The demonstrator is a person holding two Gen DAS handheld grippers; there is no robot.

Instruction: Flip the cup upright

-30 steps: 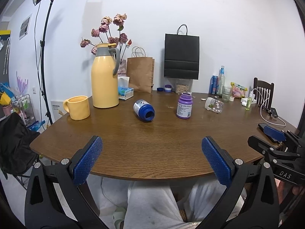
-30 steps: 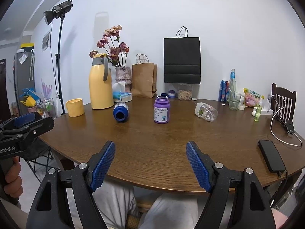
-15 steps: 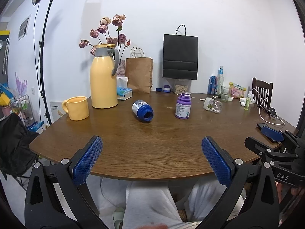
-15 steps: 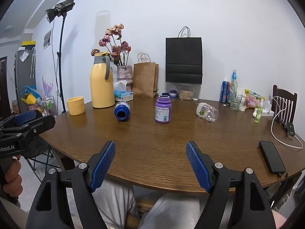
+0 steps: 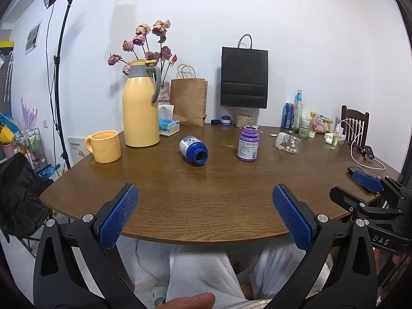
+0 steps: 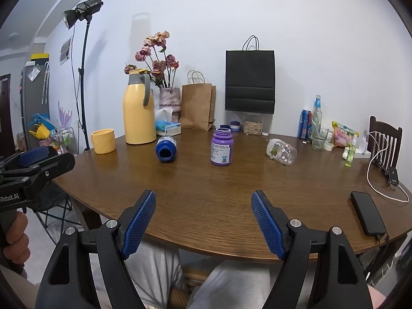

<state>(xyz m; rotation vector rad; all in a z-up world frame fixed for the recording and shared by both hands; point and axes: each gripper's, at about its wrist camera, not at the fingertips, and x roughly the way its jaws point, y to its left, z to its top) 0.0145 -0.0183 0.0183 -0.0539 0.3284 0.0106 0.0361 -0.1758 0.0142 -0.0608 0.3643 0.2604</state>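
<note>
A clear glass cup with small printed figures [image 5: 288, 142] lies on its side on the brown table, right of centre; it also shows in the right wrist view [image 6: 282, 152]. My left gripper [image 5: 204, 213] is open and empty, held at the table's near edge, far from the cup. My right gripper [image 6: 203, 219] is open and empty, also at the near edge. A yellow mug [image 5: 105, 146] stands upright at the left, also in the right wrist view [image 6: 103, 140].
A blue bottle [image 5: 194, 150] lies on its side mid-table beside an upright purple bottle [image 5: 247, 147]. A yellow thermos [image 5: 141, 104], paper bags, tissue box and vase stand at the back. Bottles, a glass and snacks sit back right. A phone [image 6: 367, 213] lies near the right edge.
Both grippers have shifted only slightly; the view has drifted a little. Nothing on the table has moved.
</note>
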